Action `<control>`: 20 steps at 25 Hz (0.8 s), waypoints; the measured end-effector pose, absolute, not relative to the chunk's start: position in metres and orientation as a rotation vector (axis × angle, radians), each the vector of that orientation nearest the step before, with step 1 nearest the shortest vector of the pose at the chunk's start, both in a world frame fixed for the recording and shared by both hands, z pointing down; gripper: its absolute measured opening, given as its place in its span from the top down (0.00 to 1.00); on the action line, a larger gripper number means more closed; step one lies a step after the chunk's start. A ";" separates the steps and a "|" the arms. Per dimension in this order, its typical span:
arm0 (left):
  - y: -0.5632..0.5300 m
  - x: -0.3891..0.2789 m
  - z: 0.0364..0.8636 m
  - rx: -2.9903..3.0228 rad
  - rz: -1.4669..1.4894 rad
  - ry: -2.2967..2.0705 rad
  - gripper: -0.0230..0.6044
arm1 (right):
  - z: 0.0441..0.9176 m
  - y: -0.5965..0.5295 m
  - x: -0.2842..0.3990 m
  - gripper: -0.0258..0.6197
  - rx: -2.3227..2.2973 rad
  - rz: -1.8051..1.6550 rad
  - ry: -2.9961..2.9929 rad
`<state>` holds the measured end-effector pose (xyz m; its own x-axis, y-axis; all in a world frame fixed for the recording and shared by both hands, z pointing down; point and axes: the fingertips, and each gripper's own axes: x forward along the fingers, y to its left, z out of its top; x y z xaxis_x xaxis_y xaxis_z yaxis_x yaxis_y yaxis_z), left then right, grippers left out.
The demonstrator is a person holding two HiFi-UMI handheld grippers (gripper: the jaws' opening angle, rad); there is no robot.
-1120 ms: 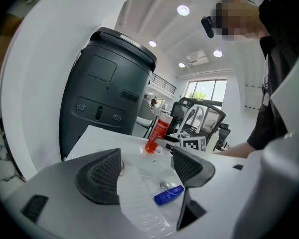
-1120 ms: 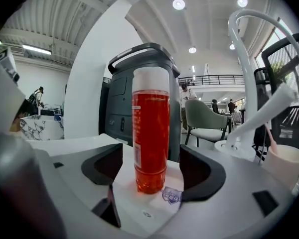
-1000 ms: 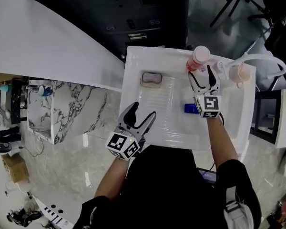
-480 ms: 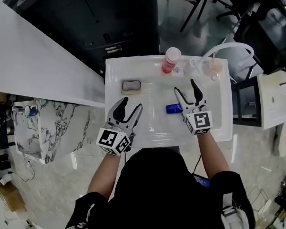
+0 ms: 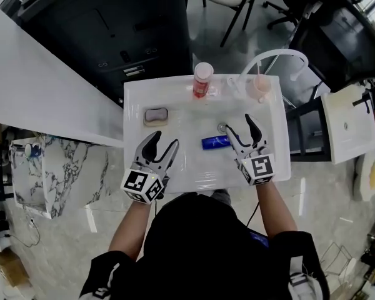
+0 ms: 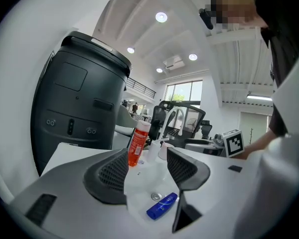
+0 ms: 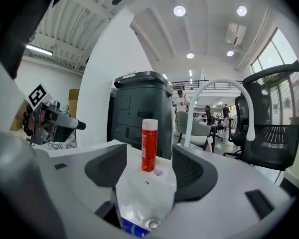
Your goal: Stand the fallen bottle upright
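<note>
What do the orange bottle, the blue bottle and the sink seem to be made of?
Orange bottle: probably clear glossy plastic; coloured liquid shows through. Blue bottle: likely opaque glossy plastic. Sink: smooth glossy white, perhaps ceramic; it reflects light.

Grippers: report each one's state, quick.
Left gripper: open, nothing between the jaws; they have just been closing.
Right gripper: open, nothing between the jaws; they have just been closing.

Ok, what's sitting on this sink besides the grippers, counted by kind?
Bottles: 2, the red bottle upright and the blue bottle lying down
Soap bar: 1
Pump dispenser: 1
Cup: 1
Total: 5
</note>
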<state>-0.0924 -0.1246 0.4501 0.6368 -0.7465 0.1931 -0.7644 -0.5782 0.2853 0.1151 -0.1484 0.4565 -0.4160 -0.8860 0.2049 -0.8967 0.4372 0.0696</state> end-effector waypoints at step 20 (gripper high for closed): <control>-0.098 -0.032 0.446 2.469 0.079 -1.300 0.55 | 0.521 -0.113 0.157 0.50 1.017 0.162 -2.431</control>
<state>-0.0325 -0.0977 0.4458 0.5777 -0.7892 0.2083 -0.8087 -0.5187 0.2774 0.1575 -0.1126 0.5211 -0.5987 -0.6361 0.4868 -0.6949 0.7147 0.0792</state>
